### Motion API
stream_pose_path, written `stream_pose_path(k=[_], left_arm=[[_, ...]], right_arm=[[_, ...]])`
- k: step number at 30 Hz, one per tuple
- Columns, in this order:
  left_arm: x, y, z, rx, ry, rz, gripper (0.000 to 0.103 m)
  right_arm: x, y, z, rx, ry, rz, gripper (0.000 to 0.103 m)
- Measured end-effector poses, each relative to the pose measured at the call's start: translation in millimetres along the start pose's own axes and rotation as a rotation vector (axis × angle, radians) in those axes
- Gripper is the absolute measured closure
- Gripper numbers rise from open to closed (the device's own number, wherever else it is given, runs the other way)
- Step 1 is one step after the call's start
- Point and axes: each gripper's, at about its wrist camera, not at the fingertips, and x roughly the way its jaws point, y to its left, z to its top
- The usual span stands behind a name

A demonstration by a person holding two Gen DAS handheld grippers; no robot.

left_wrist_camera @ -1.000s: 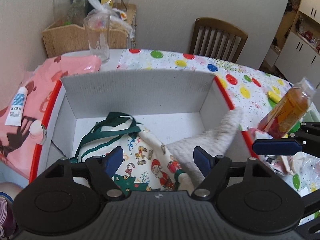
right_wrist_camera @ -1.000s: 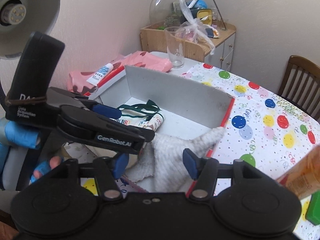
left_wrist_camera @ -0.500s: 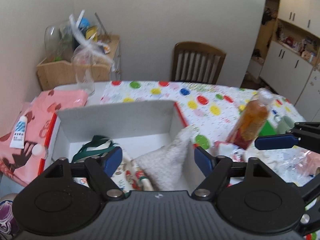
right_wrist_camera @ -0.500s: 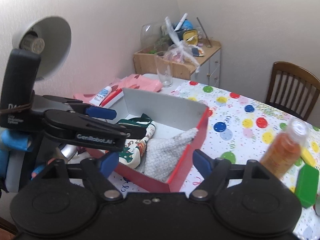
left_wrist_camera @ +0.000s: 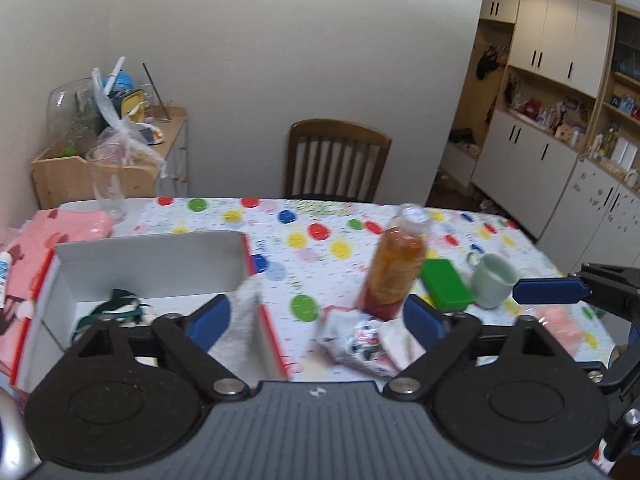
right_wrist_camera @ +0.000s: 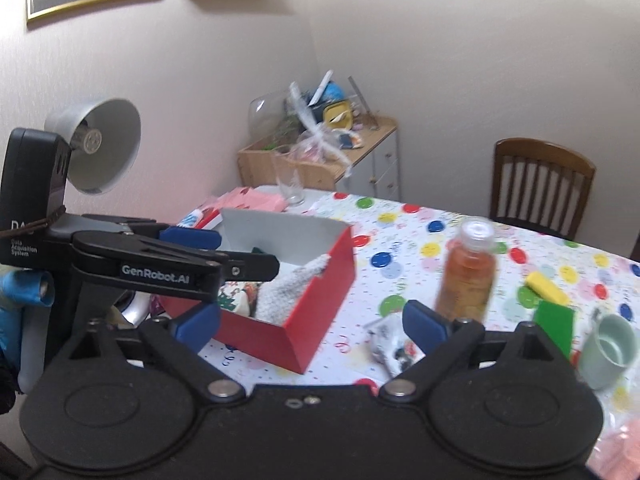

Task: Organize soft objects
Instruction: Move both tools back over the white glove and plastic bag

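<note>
Both the left gripper (left_wrist_camera: 316, 320) and the right gripper (right_wrist_camera: 310, 322) are held wide apart, holding nothing. A white towel (right_wrist_camera: 290, 286) is draped inside the red box (right_wrist_camera: 316, 304). A small cloth (left_wrist_camera: 360, 340) is seen beside the box. The lamp (right_wrist_camera: 100, 144) is shown only in the right view.

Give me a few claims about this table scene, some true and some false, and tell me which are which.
1. The white fuzzy cloth lies in the red box with a corner poking over its rim. True.
2. The orange bottle lies on its side. False: it stands upright on the dotted tablecloth.
3. Both grippers are empty and open. True: nothing sits between the fingers of the left gripper or the right gripper.
4. The pale green mug is inside the box. False: it stands on the tablecloth, right of the green block.
5. A crumpled printed cloth lies outside the box, near the bottle. True.
</note>
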Motion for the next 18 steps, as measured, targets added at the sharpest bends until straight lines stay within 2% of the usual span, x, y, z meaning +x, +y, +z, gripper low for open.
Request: stream_pose_path(k=[6, 11, 14, 18], left_arm=[[0, -28, -4, -0.027, -0.020, -0.049, 0.000], [12, -53, -11, -0.030, 0.008, -0.099, 0.000], [20, -68, -19, -0.024, -0.008, -0.125, 0.000], [36, -86, -25, -0.030, 0.038, -0.135, 0.000]], right_arm=[[-40, -29, -17, 0.036, -0.047, -0.070, 0.004], [-66, -59, -35, 0.082, -0.066, -0.151, 0.004], [-76, -79, -49, 0.107, -0.063, -0.197, 0.004], [-84, -101, -65, 0.122, -0.046, -0.252, 0.004]])
